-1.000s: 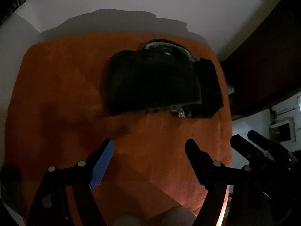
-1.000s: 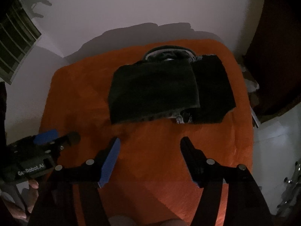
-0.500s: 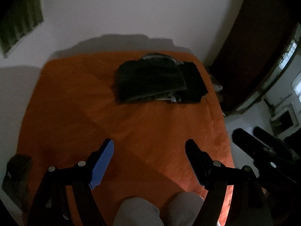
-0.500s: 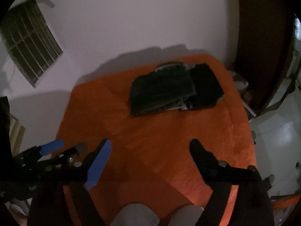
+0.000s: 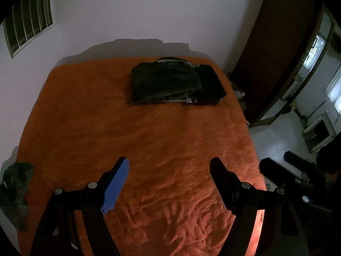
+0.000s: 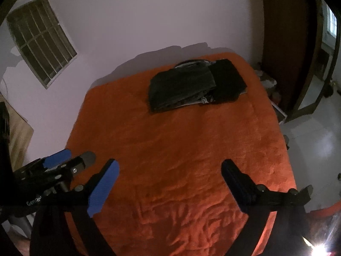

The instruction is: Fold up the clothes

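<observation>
A stack of folded dark clothes (image 5: 170,83) (image 6: 191,85) lies at the far end of a bed under an orange blanket (image 5: 138,138) (image 6: 170,149). My left gripper (image 5: 169,170) hangs open over the near part of the blanket, far from the stack, nothing between its fingers. My right gripper (image 6: 170,172) is beside it, its jaws still opening wide, nothing between them. The left gripper (image 6: 57,160) shows at the left edge of the right wrist view. The right gripper's dark fingers (image 5: 275,168) show at the right of the left wrist view.
A crumpled grey-green cloth (image 5: 15,189) lies at the bed's left edge. White walls with a barred window (image 6: 40,40) stand behind and to the left. A dark wooden door (image 5: 272,49) and white tiled floor (image 6: 315,143) are to the right.
Both grippers have pulled back from the folded stack, which now looks smaller and farther. The right gripper's jaws have spread wider. The knees seen half a second ago are out of view.
</observation>
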A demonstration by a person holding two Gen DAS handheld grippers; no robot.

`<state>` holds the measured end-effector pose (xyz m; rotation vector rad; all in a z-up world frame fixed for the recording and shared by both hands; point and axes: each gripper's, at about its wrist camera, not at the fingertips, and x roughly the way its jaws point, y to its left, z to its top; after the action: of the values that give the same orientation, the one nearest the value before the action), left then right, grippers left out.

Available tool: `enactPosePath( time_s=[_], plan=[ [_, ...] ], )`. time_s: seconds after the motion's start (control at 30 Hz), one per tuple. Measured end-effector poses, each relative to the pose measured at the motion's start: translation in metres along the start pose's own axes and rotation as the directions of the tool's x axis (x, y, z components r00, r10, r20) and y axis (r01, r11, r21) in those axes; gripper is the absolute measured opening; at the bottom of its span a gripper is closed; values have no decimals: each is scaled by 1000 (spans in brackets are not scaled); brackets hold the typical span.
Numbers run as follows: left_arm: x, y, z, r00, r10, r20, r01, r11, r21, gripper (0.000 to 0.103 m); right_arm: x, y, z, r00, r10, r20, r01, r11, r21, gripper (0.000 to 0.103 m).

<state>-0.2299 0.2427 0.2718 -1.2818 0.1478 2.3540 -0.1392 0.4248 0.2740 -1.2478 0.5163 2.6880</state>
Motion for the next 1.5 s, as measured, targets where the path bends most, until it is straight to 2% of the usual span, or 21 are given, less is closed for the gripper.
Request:
enactPosePath(
  time_s=[0.13, 0.23, 0.37, 0.5, 0.6, 0.73, 0.83, 0.87, 0.93, 1.07, 1.3, 1.5],
  plan=[
    [36, 5, -35, 998, 56, 34, -58, 997, 43, 79, 28, 4, -38, 997, -31, 64, 34, 998, -45, 97],
    [61, 9, -70, 998, 57, 24, -59, 996, 62, 79, 50, 6, -73, 995, -35, 92, 40, 998, -58, 97],
    [75, 33, -131, 998, 61, 35, -63, 997, 43, 79, 70, 3, -129, 999, -28, 45, 29, 999, -22, 97],
    [86, 50, -177, 995, 82, -51, -80, 996, 40, 79, 80, 0, -177, 999, -8, -32, 10, 999, 50, 97],
    [85, 65, -200, 998, -13, -61, 11, 999, -32, 79, 82, -3, -196, 999, -2, -48, 5, 998, 57, 97],
    [92, 85, -212, 994, -1, -111, -7, 997, -71, 79, 87, 0, -215, 996, -32, -81, 27, 998, -55, 97],
    [89, 87, -219, 994, 15, -107, -25, 996, -88, 79, 86, -6, -227, 998, -35, -56, 30, 996, -83, 97],
    [88, 87, -219, 995, 40, -96, -48, 996, -79, 79, 86, -9, -230, 998, -42, -39, 39, 995, -90, 97],
    [86, 82, -222, 995, 67, -80, -72, 996, -60, 79, 88, -12, -235, 998, -57, -18, 55, 994, -97, 97],
    [97, 75, -222, 996, 67, -59, -70, 996, -50, 79, 99, -19, -235, 997, -77, -13, 75, 992, -101, 97],
    [125, 58, -228, 991, 64, -119, -66, 998, -13, 79, 117, -27, -238, 998, -53, -45, 49, 995, -86, 97],
    [124, 55, -227, 991, 63, -114, -65, 998, -8, 79, 121, -32, -240, 997, -39, -59, 34, 996, -78, 97]
  ],
)
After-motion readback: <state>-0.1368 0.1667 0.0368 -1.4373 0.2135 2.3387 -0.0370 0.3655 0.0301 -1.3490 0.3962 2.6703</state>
